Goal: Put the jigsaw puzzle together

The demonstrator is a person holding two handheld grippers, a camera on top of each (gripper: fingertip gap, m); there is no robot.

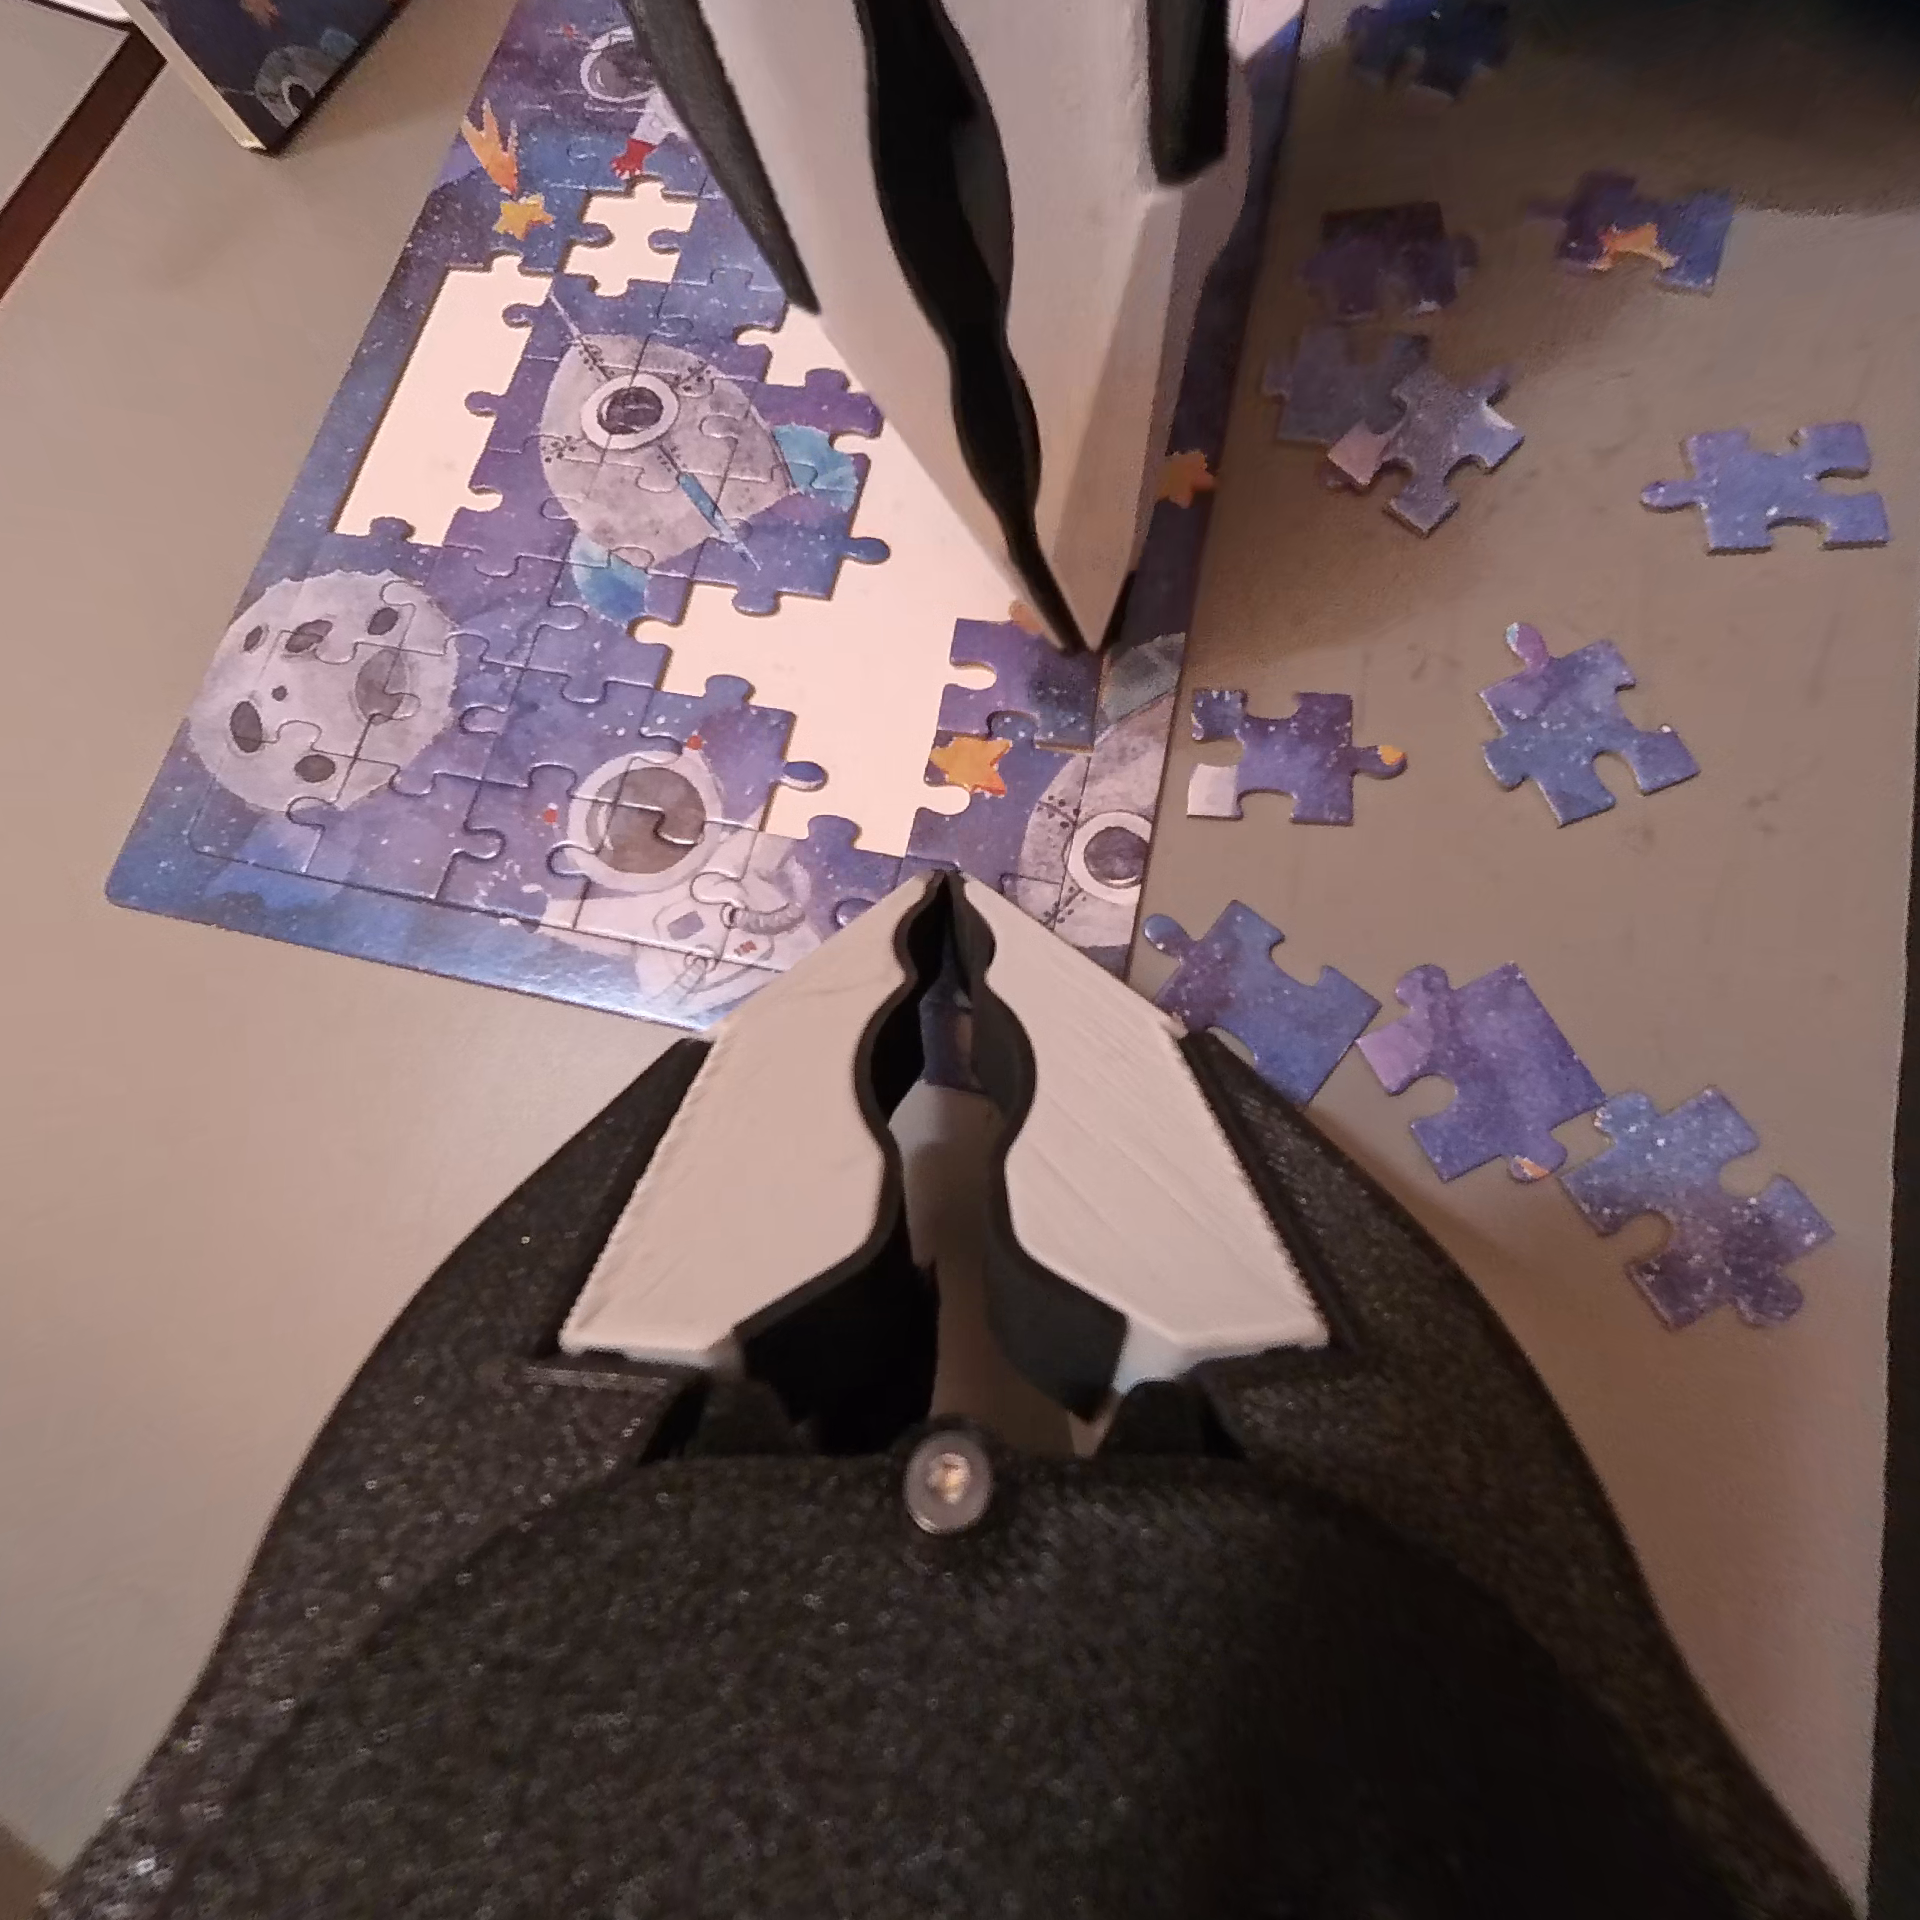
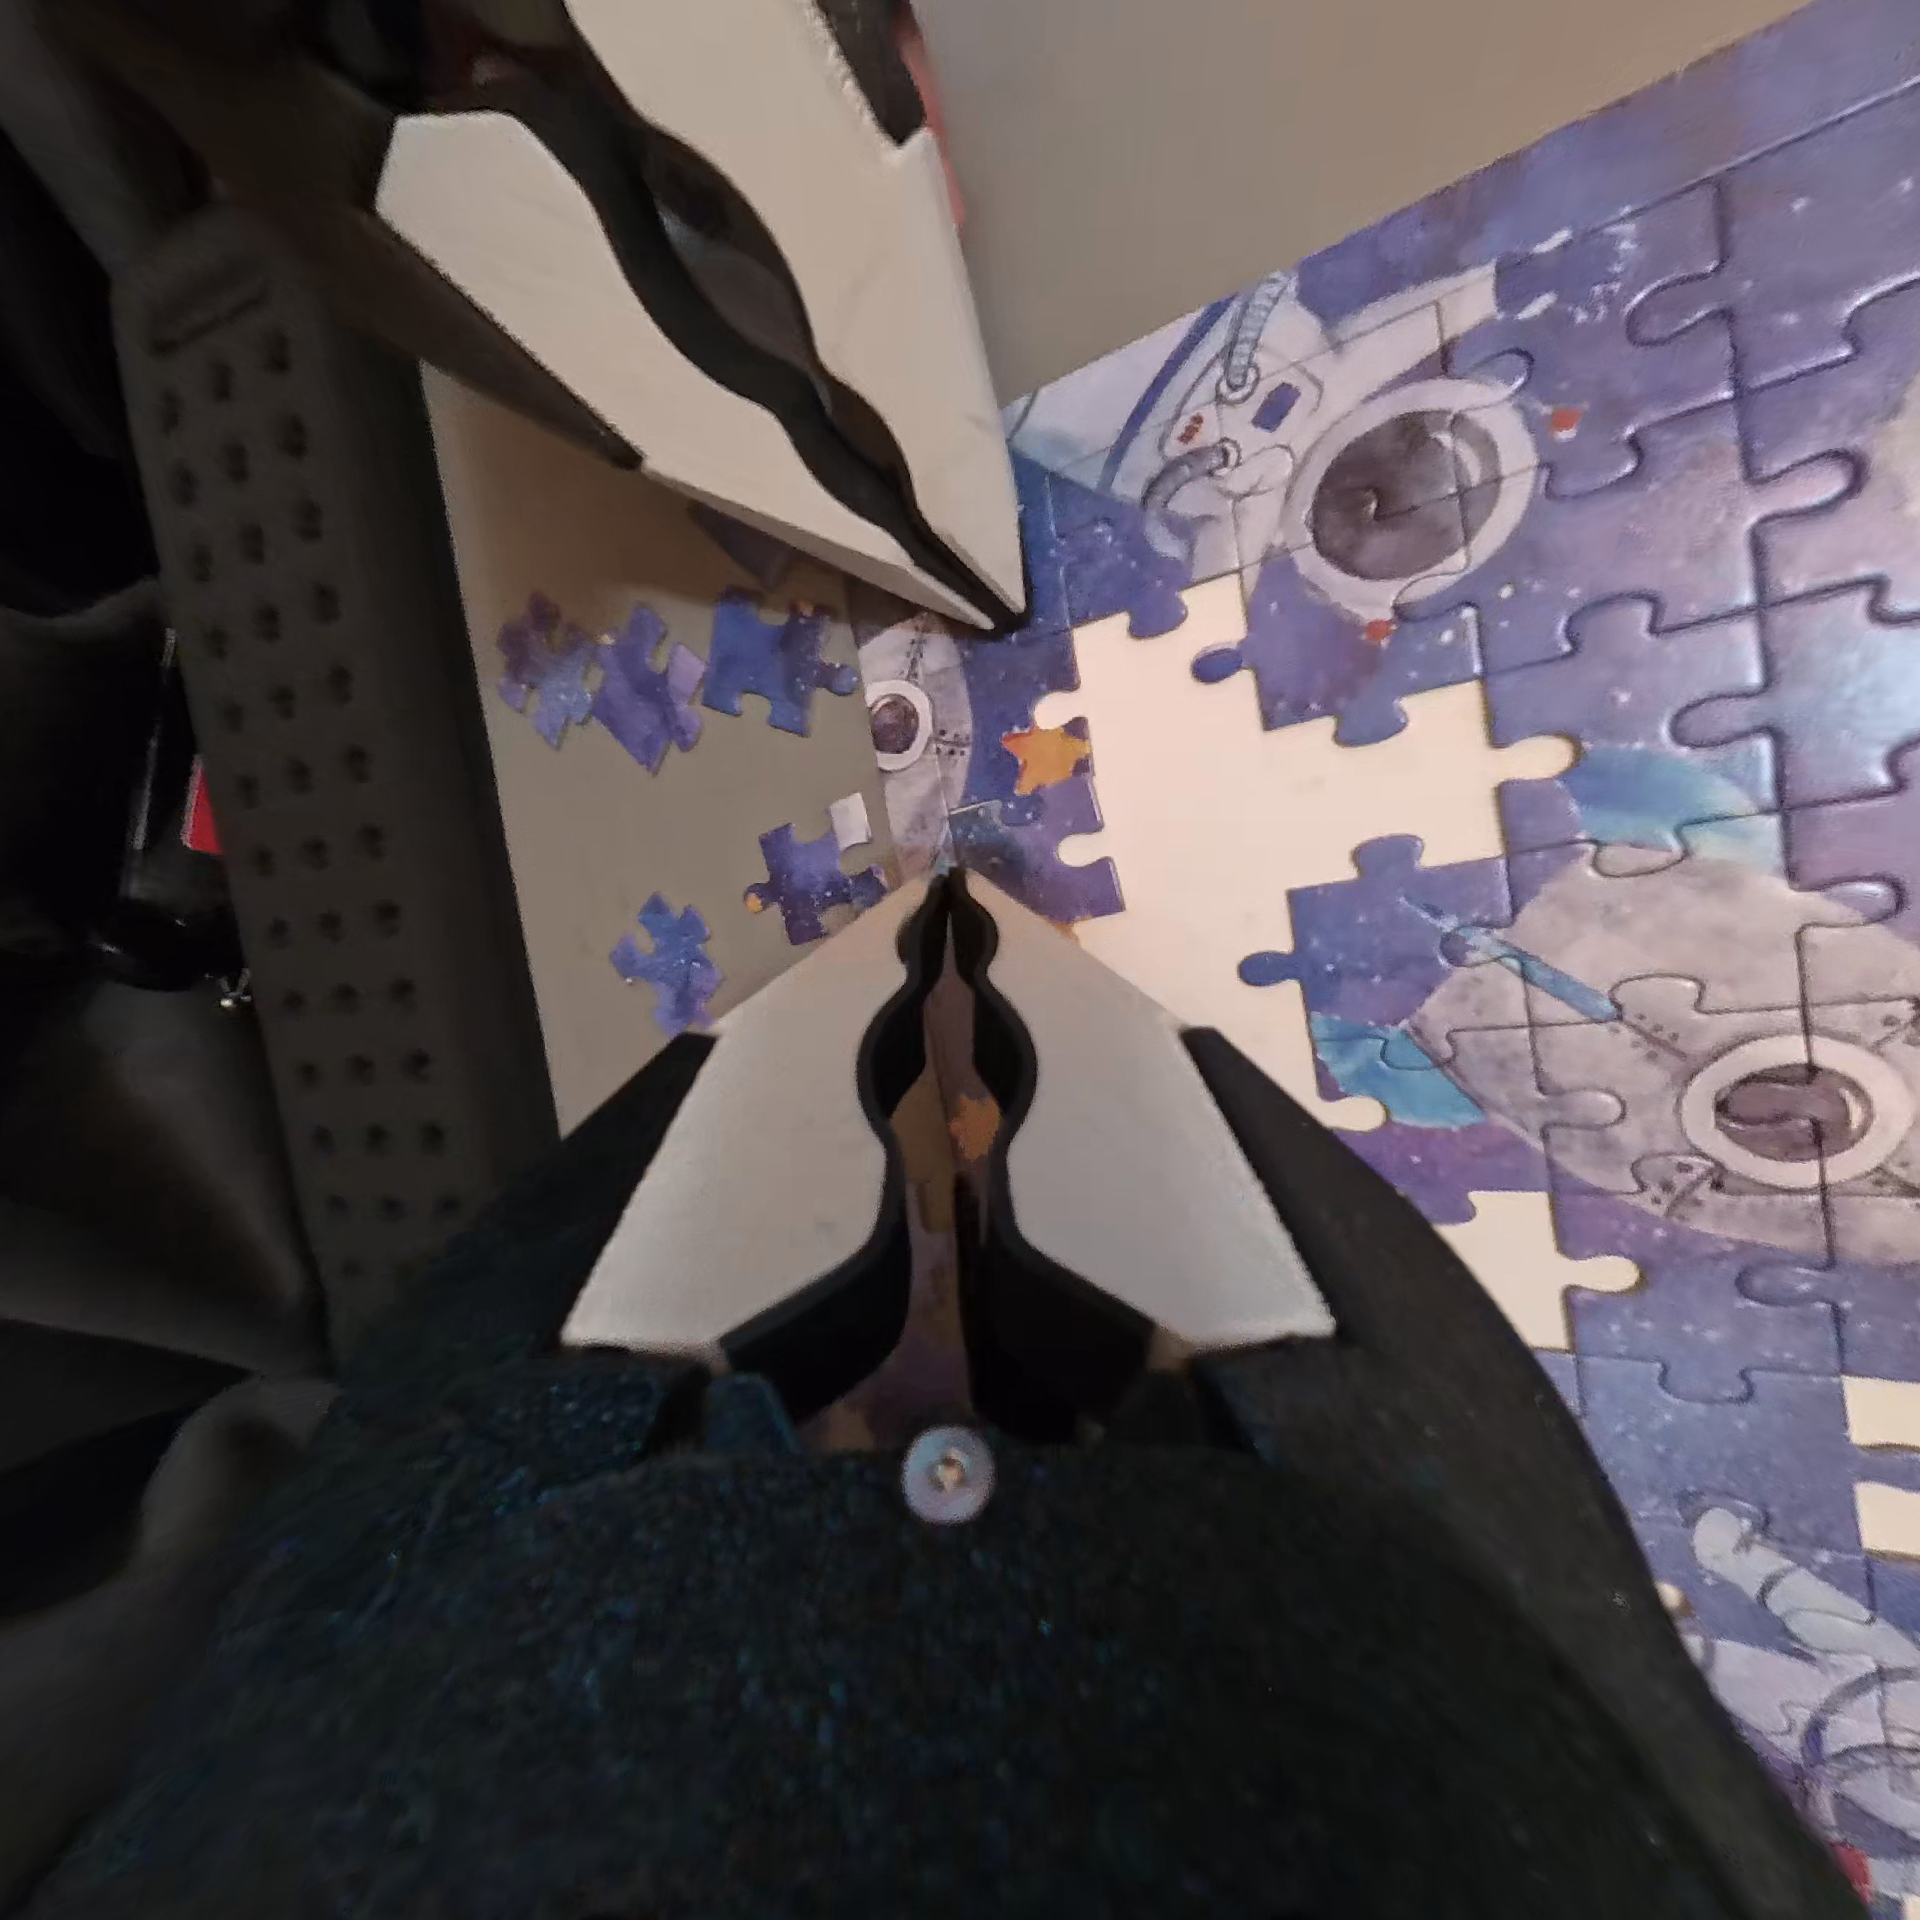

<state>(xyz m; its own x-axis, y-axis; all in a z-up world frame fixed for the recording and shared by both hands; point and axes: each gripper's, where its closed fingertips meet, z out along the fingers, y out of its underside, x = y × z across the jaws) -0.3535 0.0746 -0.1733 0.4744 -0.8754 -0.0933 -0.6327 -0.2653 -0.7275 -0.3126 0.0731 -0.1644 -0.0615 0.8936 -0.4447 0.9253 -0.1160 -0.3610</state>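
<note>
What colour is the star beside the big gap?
Orange-yellow star; the right wrist view shows it best.

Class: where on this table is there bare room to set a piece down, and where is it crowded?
Free: the grey tabletop left of and below the purple space-themed jigsaw board. Crowded: the strip right of the board, scattered with loose purple puzzle pieces.

Each gripper [image 1: 943, 883] [image 2: 951, 883] has white wedge fingers with wavy black pads, a speckled black body and one silver screw [image 1: 948, 1488].

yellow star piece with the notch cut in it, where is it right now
In the left wrist view the star piece sits fitted at the puzzle's right side, beside the big white gap, between the two gripper tips.
</note>
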